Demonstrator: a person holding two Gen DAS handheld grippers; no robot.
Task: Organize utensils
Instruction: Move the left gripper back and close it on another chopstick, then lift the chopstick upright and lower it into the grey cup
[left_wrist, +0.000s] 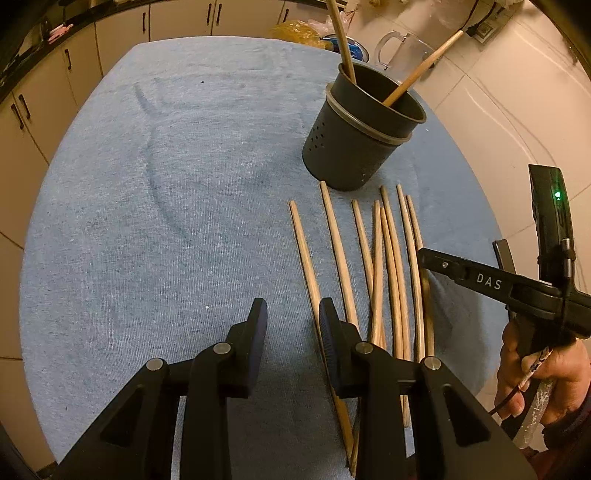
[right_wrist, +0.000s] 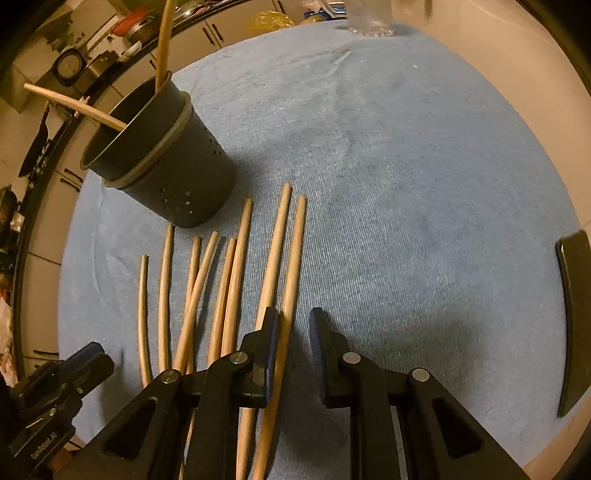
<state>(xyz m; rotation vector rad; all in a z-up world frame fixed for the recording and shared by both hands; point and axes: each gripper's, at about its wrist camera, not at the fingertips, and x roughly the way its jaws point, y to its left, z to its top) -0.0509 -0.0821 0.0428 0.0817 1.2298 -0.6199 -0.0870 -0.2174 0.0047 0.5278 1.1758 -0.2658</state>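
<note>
Several wooden chopsticks (left_wrist: 393, 266) (right_wrist: 236, 273) lie side by side on a blue cloth (left_wrist: 166, 184) (right_wrist: 406, 177). Behind them stands a dark perforated holder (left_wrist: 354, 144) (right_wrist: 173, 166) with two chopsticks leaning in it. My left gripper (left_wrist: 292, 321) is open just left of the row, with only cloth in its gap; the leftmost chopstick runs under its right finger. My right gripper (right_wrist: 294, 321) is open low over the row's right end. The rightmost chopstick (right_wrist: 293, 273) lies between its jaws, close against the left pad and clear of the right one.
A hand (left_wrist: 535, 373) holds the right tool at the cloth's right side. A dark flat piece (right_wrist: 576, 317) lies at the cloth's right edge. A clear jug (left_wrist: 402, 51) and a yellow bag (left_wrist: 295, 31) sit beyond the far edge, with cabinets (left_wrist: 37, 110) to the left.
</note>
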